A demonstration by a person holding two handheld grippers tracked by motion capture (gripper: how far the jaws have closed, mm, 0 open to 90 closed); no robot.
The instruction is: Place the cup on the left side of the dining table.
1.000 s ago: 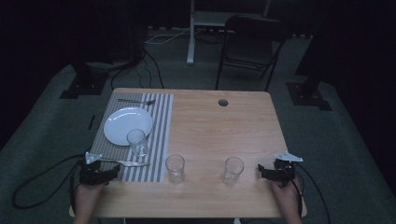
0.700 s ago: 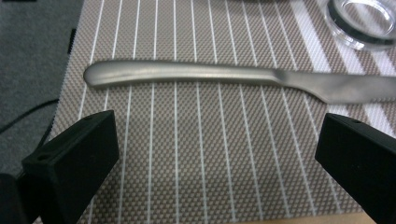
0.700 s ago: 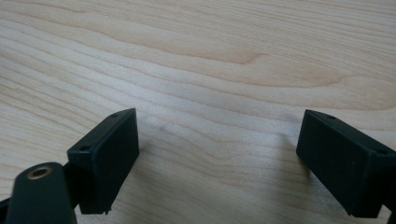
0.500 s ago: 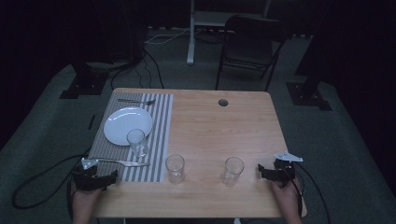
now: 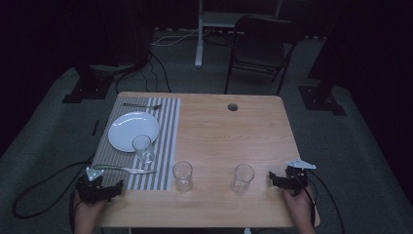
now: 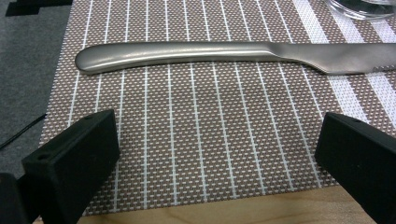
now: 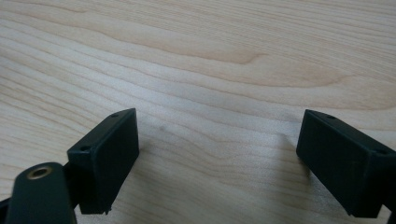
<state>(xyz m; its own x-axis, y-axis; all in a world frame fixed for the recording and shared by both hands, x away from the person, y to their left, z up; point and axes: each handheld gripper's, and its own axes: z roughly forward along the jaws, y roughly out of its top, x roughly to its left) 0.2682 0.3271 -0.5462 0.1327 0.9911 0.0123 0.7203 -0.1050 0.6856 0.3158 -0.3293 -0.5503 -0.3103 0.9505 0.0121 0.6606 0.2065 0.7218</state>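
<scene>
Finds the left gripper (image 6: 219,154) at the near left corner of the table (image 5: 224,131), jaws spread wide, just been opening, nothing between them. Places the knife (image 6: 187,53) just beyond the tips at 12 o'clock, flat on the striped placemat (image 6: 224,135), handle end toward 9, blade toward 3, clear of both pads.

Judged as a set-down of the knife, though possibly an approach to it; dim high view, so no firmer call. Either way: keep jaws level and off the mat weave, move straight along the 6–12 line, avoid nudging the handle or dragging the mat off the table edge.

Records the right gripper (image 5: 277,179) at the near right corner, likewise spread, empty, above bare wood.

Around: a glass (image 5: 143,148) on the mat just at 12 o'clock of the blade, closest hazard to any sweep; plate (image 5: 131,130) behind it; fork (image 5: 142,105) at the mat's far edge; two more glasses (image 5: 182,175) (image 5: 242,178) on bare wood toward 3.
</scene>
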